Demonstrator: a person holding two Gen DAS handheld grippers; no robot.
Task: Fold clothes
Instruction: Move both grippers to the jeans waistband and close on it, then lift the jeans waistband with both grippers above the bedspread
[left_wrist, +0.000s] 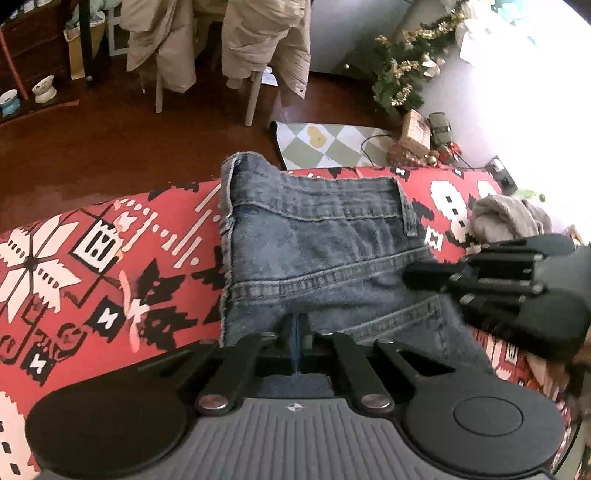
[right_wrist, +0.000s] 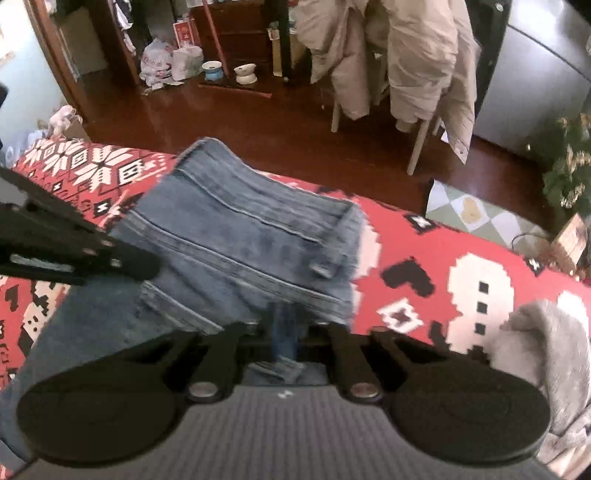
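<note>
Your left tongs (left_wrist: 297, 328) and right tongs (right_wrist: 284, 328) each pinch the jeans (left_wrist: 317, 251), seemingly part-folded; the grey garment (right_wrist: 546, 339) waits.

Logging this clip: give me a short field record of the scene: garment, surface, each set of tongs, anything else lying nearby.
garment: folded blue jeans, waistband away from the cameras
surface: red patterned blanket
left tongs: shut on jeans fabric
right tongs: shut on jeans fabric
nearby: grey garment, crumpled, beside the jeans
</note>
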